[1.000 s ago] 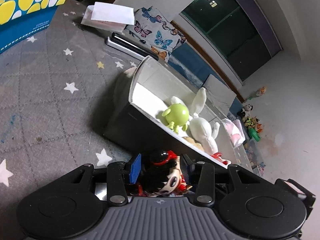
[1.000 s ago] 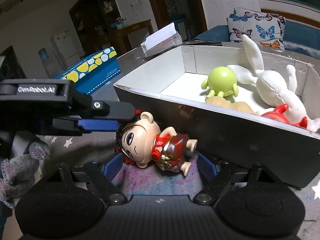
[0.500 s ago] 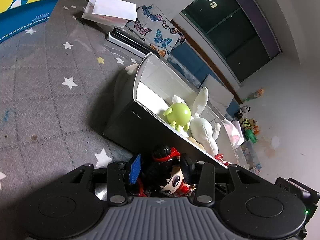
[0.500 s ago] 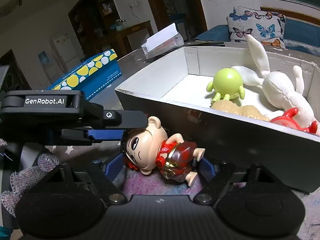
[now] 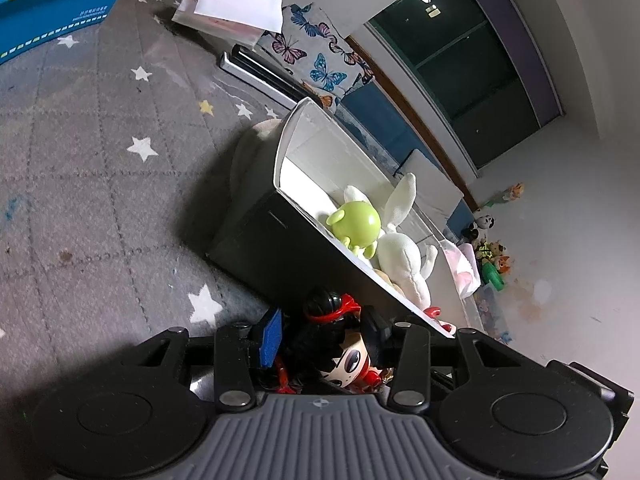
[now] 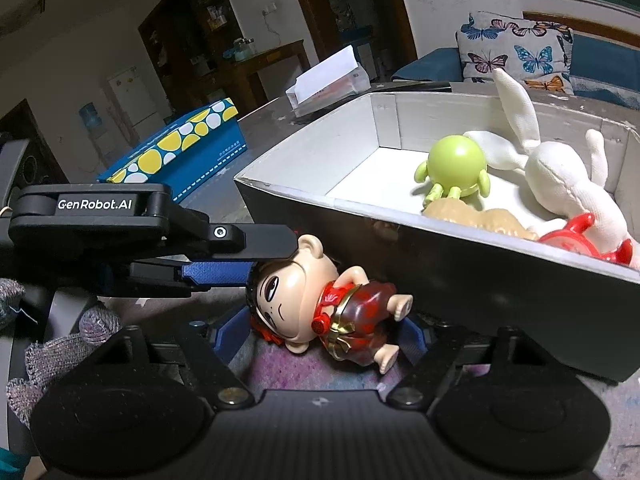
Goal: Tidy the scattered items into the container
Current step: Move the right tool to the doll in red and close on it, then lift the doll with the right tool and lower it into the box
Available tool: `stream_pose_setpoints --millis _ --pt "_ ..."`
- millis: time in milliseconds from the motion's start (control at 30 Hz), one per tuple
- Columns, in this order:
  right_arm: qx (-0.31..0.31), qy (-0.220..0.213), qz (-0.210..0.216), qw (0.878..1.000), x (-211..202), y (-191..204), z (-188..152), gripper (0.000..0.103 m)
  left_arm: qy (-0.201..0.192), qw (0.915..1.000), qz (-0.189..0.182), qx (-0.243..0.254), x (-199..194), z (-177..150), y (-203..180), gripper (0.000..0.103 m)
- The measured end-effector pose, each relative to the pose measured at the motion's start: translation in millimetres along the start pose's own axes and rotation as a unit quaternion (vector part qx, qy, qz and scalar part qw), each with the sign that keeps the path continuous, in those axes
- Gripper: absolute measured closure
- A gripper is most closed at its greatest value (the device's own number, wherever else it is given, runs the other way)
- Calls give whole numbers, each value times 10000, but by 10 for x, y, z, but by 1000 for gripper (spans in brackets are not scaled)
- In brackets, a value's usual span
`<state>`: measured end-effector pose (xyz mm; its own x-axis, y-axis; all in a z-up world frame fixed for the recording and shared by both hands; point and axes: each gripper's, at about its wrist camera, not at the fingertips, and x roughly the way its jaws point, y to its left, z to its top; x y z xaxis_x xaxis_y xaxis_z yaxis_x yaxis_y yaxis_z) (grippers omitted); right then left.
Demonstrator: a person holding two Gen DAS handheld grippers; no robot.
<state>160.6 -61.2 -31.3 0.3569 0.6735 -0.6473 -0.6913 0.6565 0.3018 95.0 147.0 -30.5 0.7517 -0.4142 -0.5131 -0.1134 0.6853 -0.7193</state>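
Observation:
A doll (image 6: 320, 304) with black hair and a red outfit hangs just above the grey mat, in front of the box's near wall. My left gripper (image 5: 324, 332) is shut on its head (image 5: 340, 344); its fingers (image 6: 256, 240) reach in from the left in the right wrist view. My right gripper (image 6: 320, 332) is open, with the doll's body hanging between and above its spread fingers. The dark box (image 6: 460, 276) with white inside holds a green round figure (image 6: 456, 164), a white plush rabbit (image 6: 560, 180), a tan toy (image 6: 480, 216) and a red toy (image 6: 580, 236).
A blue box with yellow spots (image 6: 180, 152) and a tissue pack (image 6: 328, 76) sit on the star-patterned mat (image 5: 100, 140) behind. A butterfly cushion (image 6: 516, 48) lies beyond the box. Small toys (image 5: 492, 256) lie on the floor to the right.
The left gripper has lifted the doll by its head; the doll has risen off the mat and tilted more upright. The right gripper stays open below it.

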Motion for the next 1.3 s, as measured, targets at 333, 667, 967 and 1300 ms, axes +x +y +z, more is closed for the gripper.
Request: stream_pose_setpoints --millis 333,667,967,1300 --pt "133 -26 180 9997 -142 -103 1 29 75 9997 -62 -237 -1 -28 30 59" --pt "124 -54 217 9997 -248 -155 -34 44 176 9997 -186 28 16 28 41 60" --pt "123 -91 200 9997 -295 -214 -53 58 173 9996 -226 66 38 35 43 60" --pt "-122 -139 91 9998 -402 -112 -117 61 144 9996 -205 134 -30 -24 22 63"
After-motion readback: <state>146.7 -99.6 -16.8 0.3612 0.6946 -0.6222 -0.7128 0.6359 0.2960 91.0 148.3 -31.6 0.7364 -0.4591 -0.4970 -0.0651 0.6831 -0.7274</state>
